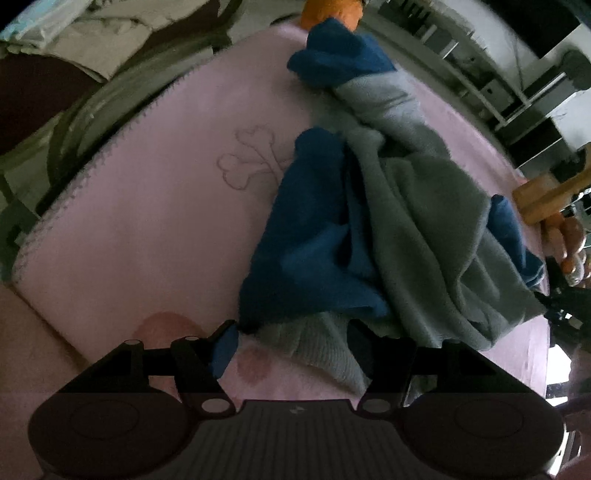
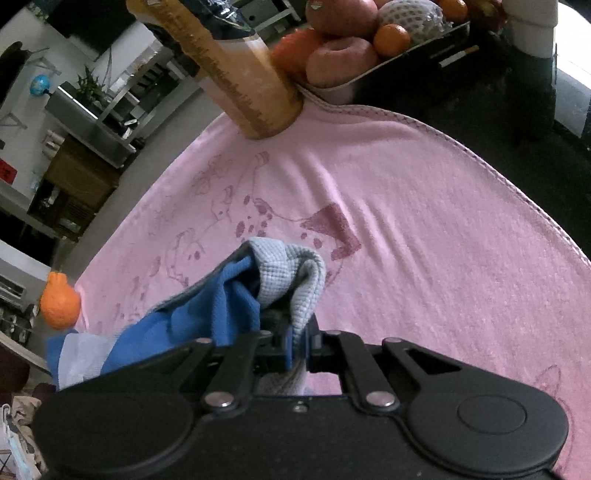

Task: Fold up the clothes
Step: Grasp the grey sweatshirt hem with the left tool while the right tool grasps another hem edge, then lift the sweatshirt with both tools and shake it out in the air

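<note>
A blue and grey garment (image 1: 388, 206) lies crumpled on a pink blanket (image 1: 147, 206). In the left wrist view my left gripper (image 1: 295, 345) stands open over the garment's near end. The grey ribbed hem (image 1: 325, 354) lies between its fingers, and the blue left pad (image 1: 225, 350) is apart from the cloth. In the right wrist view my right gripper (image 2: 297, 350) is shut on a bunched fold of the same garment (image 2: 284, 273), blue on the left and grey on the right. The cloth rises out of the jaws and trails off to the left over the blanket (image 2: 443, 221).
An orange fruit (image 2: 59, 304) sits at the blanket's edge, also the orange fruit (image 1: 328, 13) at the far end. A brown wooden cylinder (image 2: 247, 81) stands on the blanket beside a tray of fruit (image 2: 369, 44). Other clothes (image 1: 92, 37) are piled at the back left.
</note>
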Tool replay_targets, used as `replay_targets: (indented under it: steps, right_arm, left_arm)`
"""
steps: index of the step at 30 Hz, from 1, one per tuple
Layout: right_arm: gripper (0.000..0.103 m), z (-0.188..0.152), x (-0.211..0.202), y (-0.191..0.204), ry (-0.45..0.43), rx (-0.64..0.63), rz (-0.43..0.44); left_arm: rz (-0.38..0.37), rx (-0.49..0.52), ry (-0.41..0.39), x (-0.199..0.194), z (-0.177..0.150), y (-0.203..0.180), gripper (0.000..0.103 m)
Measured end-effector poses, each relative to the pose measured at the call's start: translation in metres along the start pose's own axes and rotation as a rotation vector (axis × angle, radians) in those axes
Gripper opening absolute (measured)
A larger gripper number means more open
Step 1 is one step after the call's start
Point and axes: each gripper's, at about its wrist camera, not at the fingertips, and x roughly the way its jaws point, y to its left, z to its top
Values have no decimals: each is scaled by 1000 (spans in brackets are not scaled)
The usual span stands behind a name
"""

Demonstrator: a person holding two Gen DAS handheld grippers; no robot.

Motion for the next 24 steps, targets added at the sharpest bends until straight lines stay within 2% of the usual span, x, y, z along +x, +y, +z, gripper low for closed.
replay_targets:
  steps: [3,7,12,17,19,21,23,24]
  right_arm:
    - [6,-1,-1,0,2,1,3]
    - [6,0,-1,0,4,0,4]
    - [7,-1,-2,-1,1,-3,9]
    - [7,0,-1,-3,3,9,16]
    - [7,-1,-1,-3,1,7,22]
    - [7,-1,0,-4,3,8,23]
    - [7,0,1,-6,8,15,23]
    - [8,0,3,-7,12,20,22]
  left_arm:
    - [5,-53,43,-8,-6,-5,54]
    - [-60,-80,66,-4,-10,-11,53]
    - [-67,-164,67,8,-8,2,32]
    - [-82,-176,19,4,-5,0,33]
    - [-76,-184,12,6,-7,1,39]
    - [-71,-192,1,7,-10,2,38]
    - [-53,-194,-7,7,-9,0,26]
    - [-43,-189,-12,7,-8,-1,11]
